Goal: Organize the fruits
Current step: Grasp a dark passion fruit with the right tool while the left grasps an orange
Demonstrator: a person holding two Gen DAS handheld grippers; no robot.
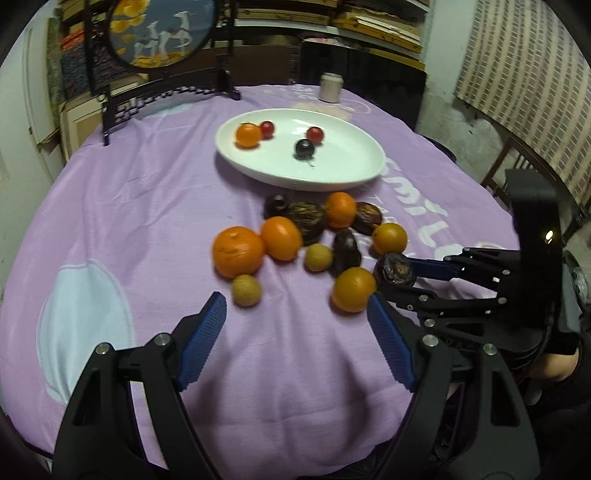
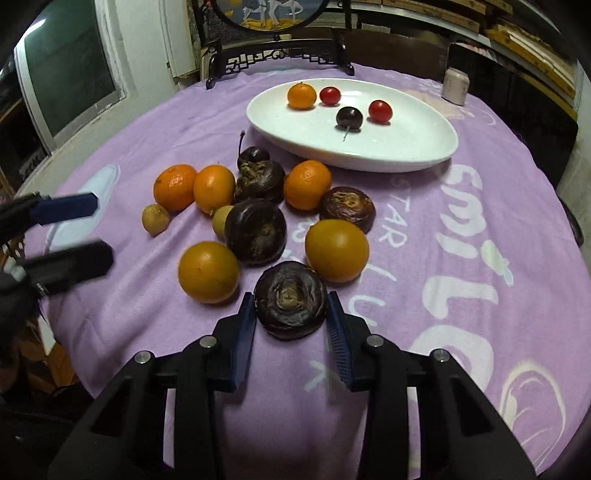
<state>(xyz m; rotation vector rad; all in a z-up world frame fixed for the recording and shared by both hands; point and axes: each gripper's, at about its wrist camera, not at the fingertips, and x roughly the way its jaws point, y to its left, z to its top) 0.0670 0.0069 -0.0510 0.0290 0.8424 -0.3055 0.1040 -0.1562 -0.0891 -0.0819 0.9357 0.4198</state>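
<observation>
Several oranges, dark wrinkled water chestnuts and small tan longans lie loose on the purple cloth. The white oval plate behind them holds a small orange, two red cherry tomatoes and a dark cherry. My right gripper is shut on the nearest water chestnut, one blue pad against each side, with the fruit still resting on the cloth. My left gripper hovers open in front of the pile with nothing between its fingers. A longan and an orange lie just beyond its fingertips.
A pale can stands behind the plate. A round painted screen on a dark carved stand sits at the table's far left edge. A wooden chair stands at the right. The round table's edge curves close on both sides.
</observation>
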